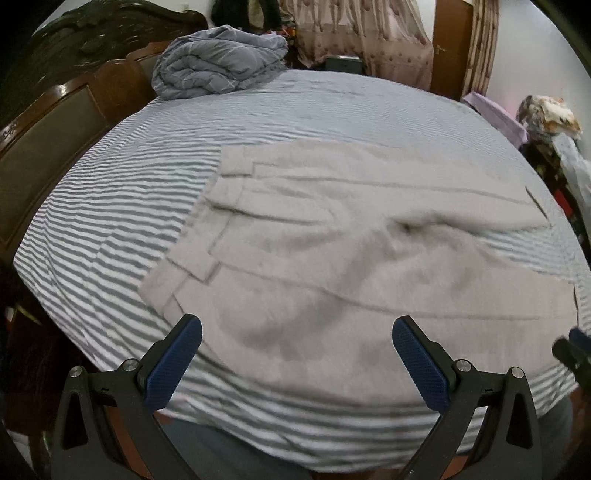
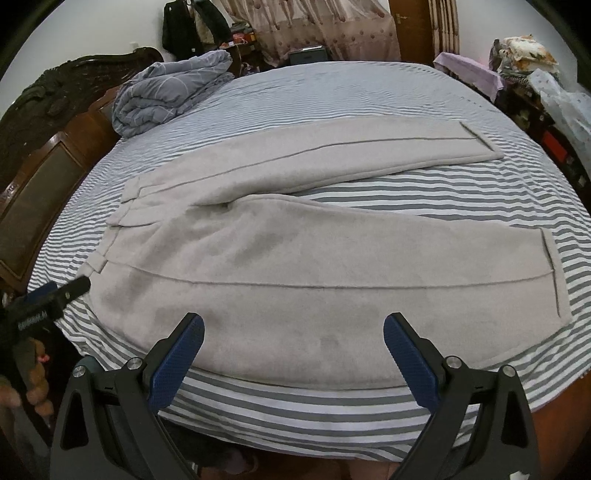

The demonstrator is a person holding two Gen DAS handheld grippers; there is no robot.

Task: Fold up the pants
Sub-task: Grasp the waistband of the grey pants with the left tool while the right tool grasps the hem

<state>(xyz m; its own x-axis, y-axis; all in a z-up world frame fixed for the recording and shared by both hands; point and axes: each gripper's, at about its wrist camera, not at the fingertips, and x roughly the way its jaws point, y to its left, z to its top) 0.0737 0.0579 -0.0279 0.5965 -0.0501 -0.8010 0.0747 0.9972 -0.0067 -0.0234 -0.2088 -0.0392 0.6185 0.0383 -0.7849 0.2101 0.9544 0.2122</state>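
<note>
Light grey pants (image 2: 280,266) lie spread flat on the striped bed (image 2: 369,92), waistband to the left, both legs running right and splayed apart. In the left wrist view the pants (image 1: 332,236) show the waistband end with belt loops, slightly blurred. My left gripper (image 1: 297,336) hovers open over the near edge by the waist. My right gripper (image 2: 293,334) hangs open above the near leg's front edge. Nothing sits between either pair of blue pads. The left gripper (image 2: 55,295) also shows at the left edge of the right wrist view, held by a hand.
A rolled grey-blue quilt (image 2: 170,96) lies at the bed's far left corner, by the dark wooden headboard (image 2: 44,155). Curtains (image 2: 325,33), a door and cluttered furniture (image 2: 535,74) stand beyond the bed. The bed's front edge runs just below both grippers.
</note>
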